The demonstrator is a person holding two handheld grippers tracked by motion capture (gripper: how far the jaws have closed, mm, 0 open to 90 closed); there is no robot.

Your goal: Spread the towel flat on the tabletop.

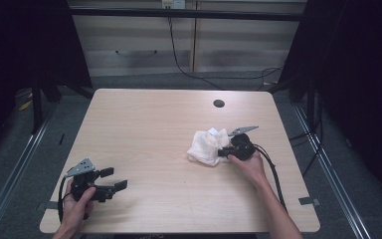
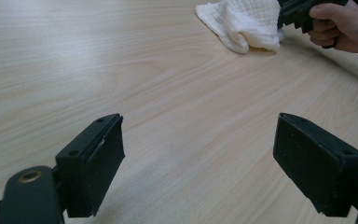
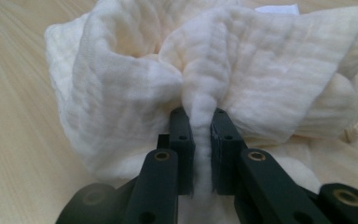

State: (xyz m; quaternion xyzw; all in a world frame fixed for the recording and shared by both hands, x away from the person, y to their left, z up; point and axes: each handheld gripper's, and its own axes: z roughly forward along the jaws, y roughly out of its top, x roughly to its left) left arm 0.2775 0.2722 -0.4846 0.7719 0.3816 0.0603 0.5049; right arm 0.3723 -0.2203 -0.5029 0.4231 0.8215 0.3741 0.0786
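- The right gripper (image 3: 202, 154) has a fold of the white cloth (image 3: 205, 79) pinched between its 2 jaws, which stand nearly together with only a ridge of fabric between them.
- In the high view the cloth (image 1: 206, 147) sits bunched on the right half of the table (image 1: 149, 124), with the right gripper (image 1: 225, 152) touching its near-right edge.
- By my reading, the step in hand is the grasp itself: the hold is made and the cloth is ready to be lifted or dragged.
- The next move likely calls for a steady pull with the pinch kept tight, since soft muslin can slip out of a narrow bite.
- Over on the near-left corner, the left gripper (image 1: 113, 179) hovers just above the wood, well apart from the cloth.
- Its own view shows the left gripper (image 2: 200, 163) with jaws spread wide and nothing between them but bare table; the cloth (image 2: 242, 23) lies far off.
- It looks ready to come across and take a second corner.
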